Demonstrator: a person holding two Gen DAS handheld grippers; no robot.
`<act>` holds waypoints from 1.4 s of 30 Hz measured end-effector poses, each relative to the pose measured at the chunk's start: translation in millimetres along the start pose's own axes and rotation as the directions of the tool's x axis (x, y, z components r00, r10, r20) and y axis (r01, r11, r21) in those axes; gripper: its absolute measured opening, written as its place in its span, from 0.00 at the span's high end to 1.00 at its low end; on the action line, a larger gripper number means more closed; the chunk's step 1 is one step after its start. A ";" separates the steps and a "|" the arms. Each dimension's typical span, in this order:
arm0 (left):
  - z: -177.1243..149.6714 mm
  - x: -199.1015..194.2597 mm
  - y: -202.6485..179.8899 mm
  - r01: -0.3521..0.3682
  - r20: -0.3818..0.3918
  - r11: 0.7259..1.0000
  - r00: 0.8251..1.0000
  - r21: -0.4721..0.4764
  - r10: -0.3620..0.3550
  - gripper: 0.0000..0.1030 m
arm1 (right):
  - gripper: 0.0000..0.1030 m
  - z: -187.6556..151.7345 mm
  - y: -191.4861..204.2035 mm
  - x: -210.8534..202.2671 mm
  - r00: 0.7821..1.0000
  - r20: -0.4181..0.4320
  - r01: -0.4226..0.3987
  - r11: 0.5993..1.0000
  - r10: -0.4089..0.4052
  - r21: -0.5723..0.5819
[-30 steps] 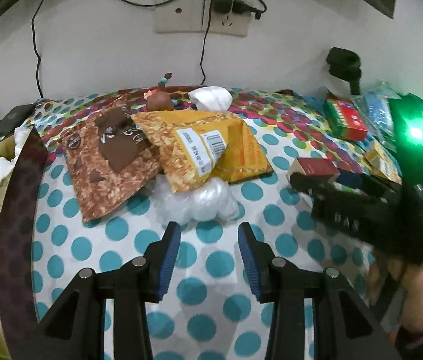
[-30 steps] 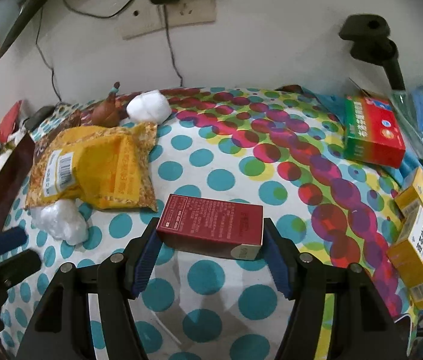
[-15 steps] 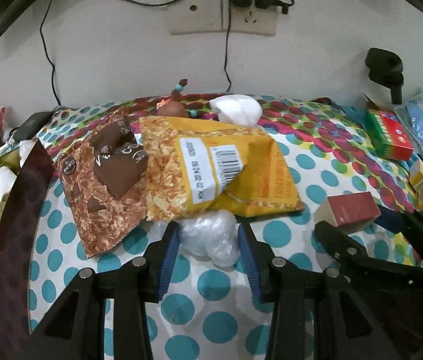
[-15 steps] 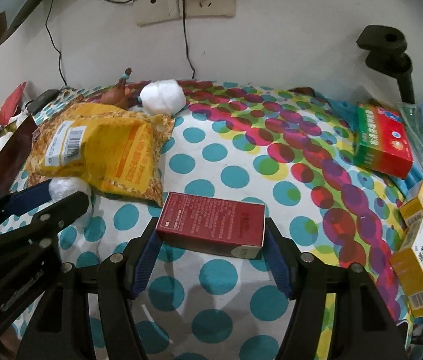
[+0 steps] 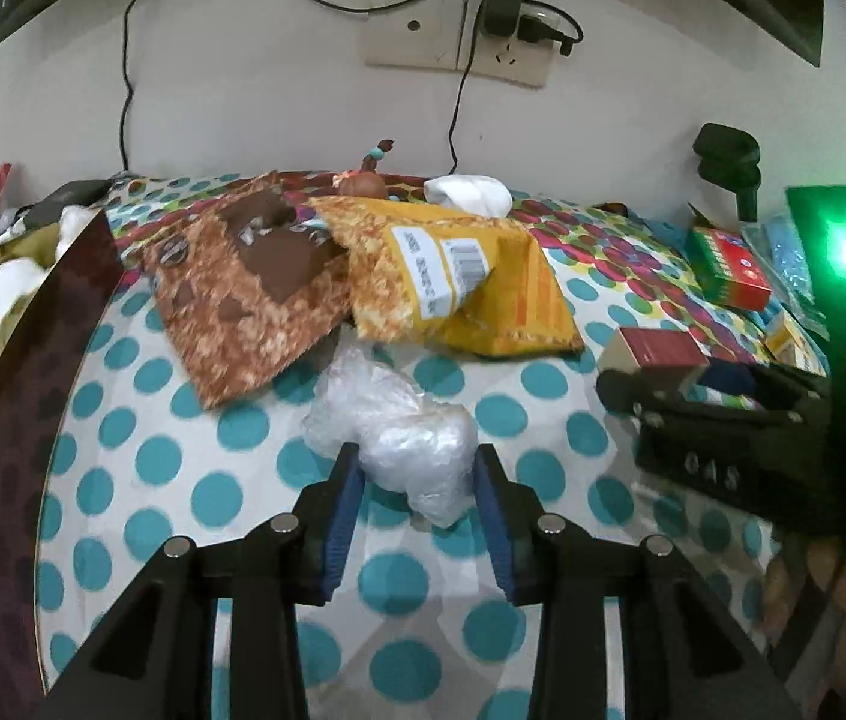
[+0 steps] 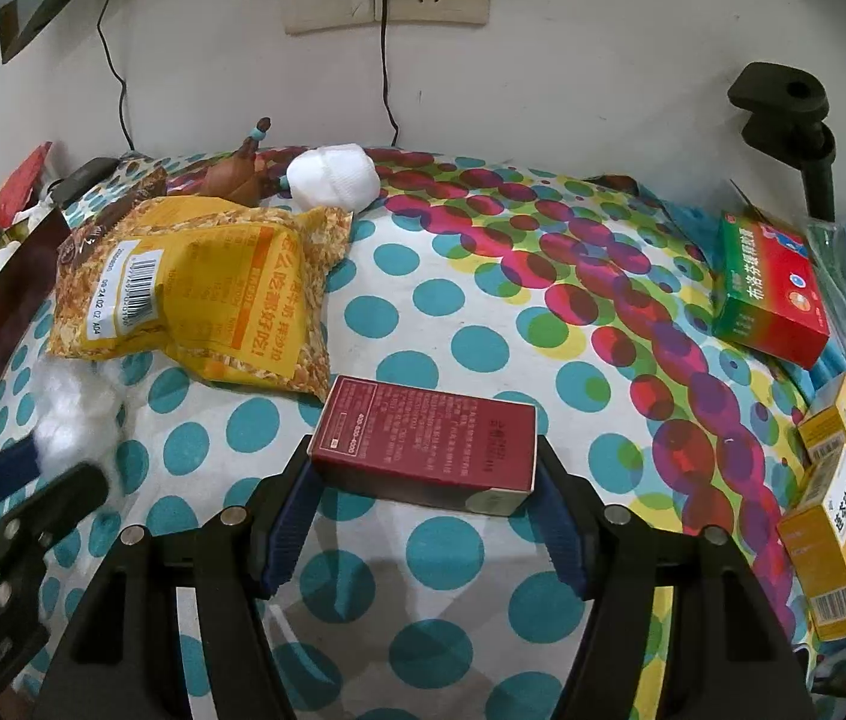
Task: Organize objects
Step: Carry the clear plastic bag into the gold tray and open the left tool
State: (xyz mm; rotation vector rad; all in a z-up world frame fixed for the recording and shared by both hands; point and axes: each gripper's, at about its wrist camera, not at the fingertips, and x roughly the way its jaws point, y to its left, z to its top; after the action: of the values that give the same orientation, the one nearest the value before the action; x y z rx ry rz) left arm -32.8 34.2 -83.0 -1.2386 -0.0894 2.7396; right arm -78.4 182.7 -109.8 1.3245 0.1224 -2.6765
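My left gripper [image 5: 417, 480] is closed around a crumpled clear plastic bag [image 5: 393, 426] that lies on the polka-dot cloth [image 5: 183, 480], just in front of a yellow snack bag [image 5: 453, 276] and a brown snack bag [image 5: 249, 288]. My right gripper [image 6: 423, 468] is shut on a dark red box [image 6: 423, 444] and holds it over the cloth. In the left wrist view the right gripper [image 5: 651, 378] with the red box [image 5: 657, 348] is at the right. In the right wrist view the plastic bag [image 6: 75, 408] and left gripper fingers [image 6: 33, 492] are at the lower left.
A green and red box [image 6: 771, 294] and two yellow boxes [image 6: 837, 504] lie at the right. A white sock ball [image 6: 333, 174] and a brown toy [image 6: 237, 174] sit at the back by the wall. A basket rim [image 5: 9, 360] with clutter borders the left.
The left gripper pulled back from the snack bags with the plastic bag between its fingers; the bag came out from under the yellow bag. The right gripper kept hold of the red box.
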 end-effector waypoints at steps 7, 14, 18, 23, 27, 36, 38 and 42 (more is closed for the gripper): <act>-18.4 -17.4 -1.7 -0.019 0.013 0.999 1.000 0.046 0.019 0.64 | 0.37 0.1 0.0 -0.1 1.000 0.000 -0.002 1.000 0.002 0.000; -24.3 -29.1 0.8 -0.013 0.005 0.999 1.000 0.041 0.013 0.64 | 0.38 0.0 0.4 0.5 1.000 0.000 0.002 1.000 -0.002 -0.003; -28.2 -38.7 3.5 -0.019 0.008 0.999 1.000 0.050 0.018 0.63 | 0.39 0.2 0.4 0.1 1.000 0.000 0.002 1.000 -0.002 -0.003; -29.7 -52.3 9.8 -0.034 0.033 0.998 0.999 0.053 0.032 0.64 | 0.40 0.2 0.5 -0.6 1.000 0.002 0.006 1.000 -0.006 -0.005; -26.2 -67.6 20.5 -0.040 0.058 0.999 0.998 0.031 0.038 0.63 | 0.40 0.5 0.3 -0.3 1.000 0.002 0.006 1.000 -0.006 -0.005; -11.5 -105.7 50.2 -0.099 0.125 0.995 0.987 -0.007 0.099 0.64 | 0.40 1.2 -0.3 -0.2 1.000 0.001 0.007 1.000 -0.007 -0.007; -8.3 -110.2 58.0 -0.106 0.133 0.994 0.985 -0.026 0.108 0.64 | 0.40 1.5 0.3 -0.6 1.000 0.001 0.007 1.000 -0.007 -0.007; -2.3 -123.5 78.9 -0.145 0.158 0.988 0.975 -0.059 0.153 0.64 | 0.40 1.9 0.1 -1.3 1.000 0.002 0.010 1.000 -0.010 -0.010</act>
State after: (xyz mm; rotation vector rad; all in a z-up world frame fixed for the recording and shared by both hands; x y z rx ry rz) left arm 42.0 -61.9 -1.4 -1.0713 -0.0805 2.9818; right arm -79.1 182.5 -107.6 1.3219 0.1429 -2.6817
